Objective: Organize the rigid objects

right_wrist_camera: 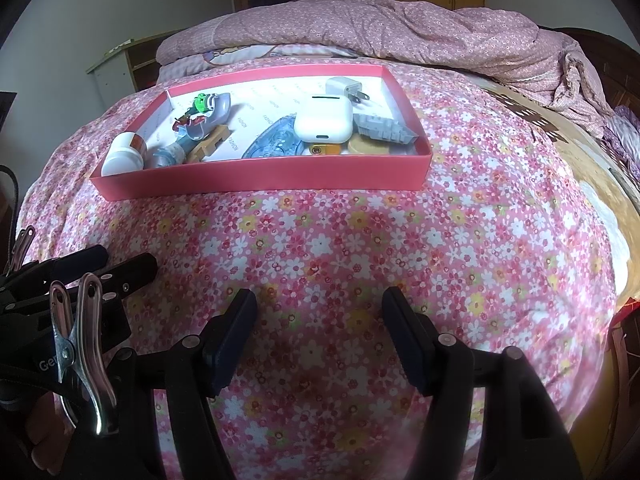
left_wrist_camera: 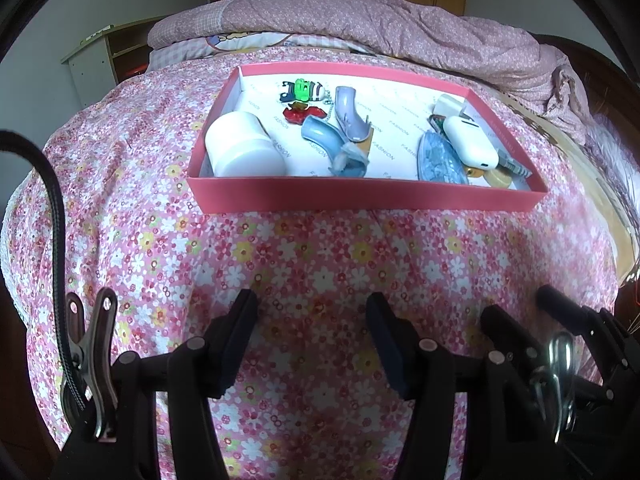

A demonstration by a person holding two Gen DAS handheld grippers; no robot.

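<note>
- Left wrist view: my left gripper [left_wrist_camera: 312,340] hangs over the flowered bedspread [left_wrist_camera: 320,256], jaws spread, holding nothing.
- My right gripper [right_wrist_camera: 320,340] is likewise spread and empty, near the left one.
- Ahead on the bed, the pink box [left_wrist_camera: 368,196] holds everything I can see: white jar [left_wrist_camera: 244,146], earbud case [left_wrist_camera: 470,142], charger plug [right_wrist_camera: 344,88], blue pieces.
- Nothing loose lies on the bedspread, so I judge the gathering practically finished.

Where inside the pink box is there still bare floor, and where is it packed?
Pink box: bare floor down the middle, between the grey-blue curved pieces and the white earbud case. Crowded at the left by the white jar, and at the right corner. Both grippers open.
</note>
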